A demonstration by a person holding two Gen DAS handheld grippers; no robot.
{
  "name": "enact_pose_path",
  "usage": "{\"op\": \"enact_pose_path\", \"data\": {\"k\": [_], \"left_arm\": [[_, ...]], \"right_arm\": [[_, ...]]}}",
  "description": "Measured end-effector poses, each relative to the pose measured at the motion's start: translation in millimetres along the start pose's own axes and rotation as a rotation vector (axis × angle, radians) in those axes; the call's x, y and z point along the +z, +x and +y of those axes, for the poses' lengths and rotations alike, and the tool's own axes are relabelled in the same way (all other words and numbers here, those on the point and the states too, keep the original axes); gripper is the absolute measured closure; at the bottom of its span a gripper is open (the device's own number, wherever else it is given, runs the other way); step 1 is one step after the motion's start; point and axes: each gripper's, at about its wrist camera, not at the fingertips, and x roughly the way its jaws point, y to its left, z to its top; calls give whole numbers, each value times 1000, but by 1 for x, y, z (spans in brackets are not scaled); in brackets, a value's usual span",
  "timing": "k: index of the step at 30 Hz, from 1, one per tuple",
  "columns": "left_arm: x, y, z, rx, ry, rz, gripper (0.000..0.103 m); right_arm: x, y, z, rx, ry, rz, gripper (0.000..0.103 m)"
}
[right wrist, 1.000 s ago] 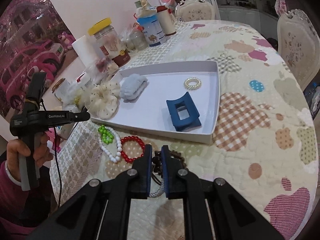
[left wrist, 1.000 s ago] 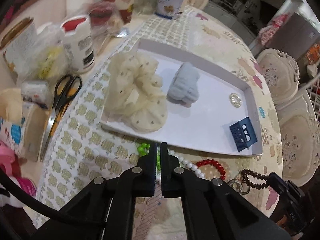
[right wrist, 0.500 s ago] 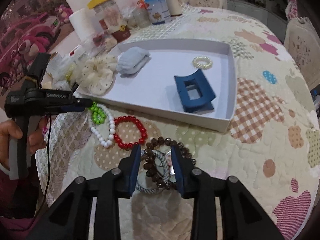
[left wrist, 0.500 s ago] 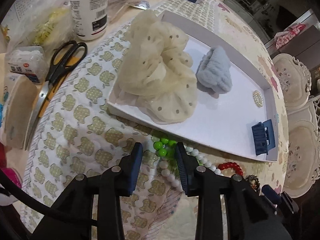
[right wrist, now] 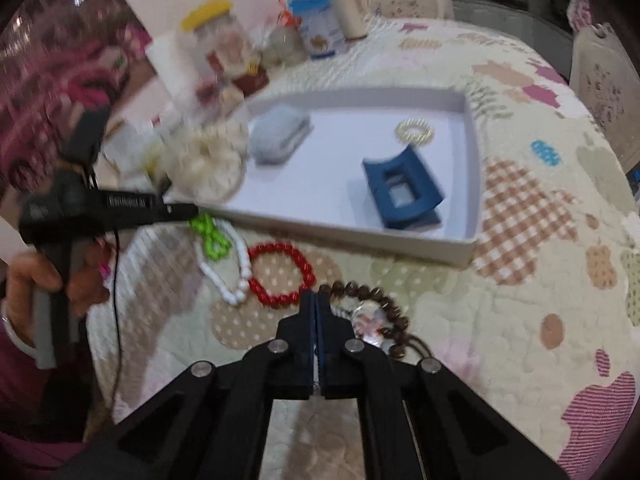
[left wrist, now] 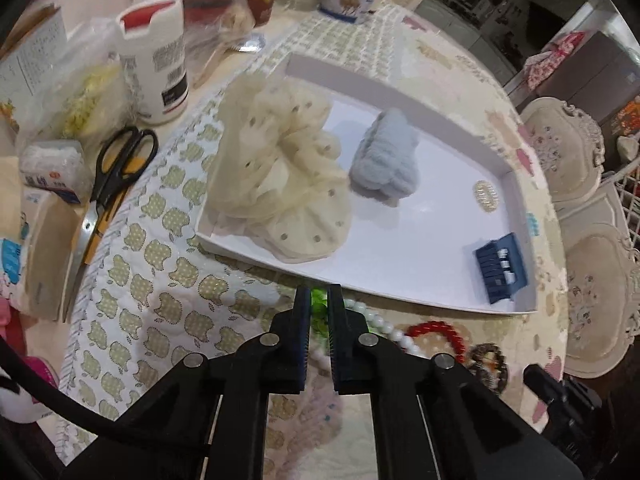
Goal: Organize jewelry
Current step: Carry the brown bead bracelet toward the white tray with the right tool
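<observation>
Gripping, left: left tongs (left wrist: pixel 319 300) pinched narrow on the green bead bracelet (left wrist: pixel 318 304), just at the near wall of the white tray (left wrist: pixel 400 300); green shows in the slit between the fingers.
Right tongs: right tongs (right wrist: pixel 316 300) pressed together, tips at the near left arc of the brown bead bracelet (right wrist: pixel 380 304); whether any bead or cord is caught between them cannot be told.
Tray contents: cream scrunchie (left wrist: pixel 276 176) in the left corner, spilling over the rim; pale blue scrunchie (left wrist: pixel 386 160) beside it; blue hair claw (right wrist: pixel 402 190) toward the near right corner; small pearl ring band (right wrist: pixel 414 132) toward the far right.
Bench, outside tray: white bead necklace (right wrist: pixel 236 276) looped near the green beads; red bead bracelet (right wrist: pixel 280 276) lying flat between the white strand and the brown one, touching neither tongs. A shiny round piece (right wrist: pixel 368 320) lies inside the brown loop, blurred.
Bench cover: quilted cloth (right wrist: pixel 540 280) with apple and patch prints.
Left edge clutter: scissors (left wrist: pixel 108 192) with black handles, white bottle (left wrist: pixel 156 56) with red cap, a jar with yellow lid (right wrist: pixel 212 36) farther back.
Image quality: right wrist view smeared on its left half; the person's left hand (right wrist: pixel 48 276) wraps the left handle.
</observation>
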Motion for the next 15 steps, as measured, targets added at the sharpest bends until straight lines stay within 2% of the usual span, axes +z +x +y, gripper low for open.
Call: {"op": "enact_pose_path", "data": {"k": [2,6,7,9,10,14,15], "left_arm": [[1,-8,-5,2,20,-14,96],[-1,-13,-3,2,14,-19,96],[-2,-12,-2,3,7,-18,96],[-3,-13,-2,-6,-4,-12,96],[-4,-14,-2,-8,-2,-13,96],[-4,-21,-6,-12,7,-28,96],[-4,-23,-7,-11,12,-32,96]], "right_arm": [[4,-11,-5,17,14,-20,103],[6,-11,0,-26,-35,-3,100],[6,-6,2,-31,-43,16,96],[3,8,9,-35,-54,55,73],[2,13,12,-35,-61,65,71],[-1,39,24,-79,-119,121,72],[-1,46,24,-91,-121,131,76]]}}
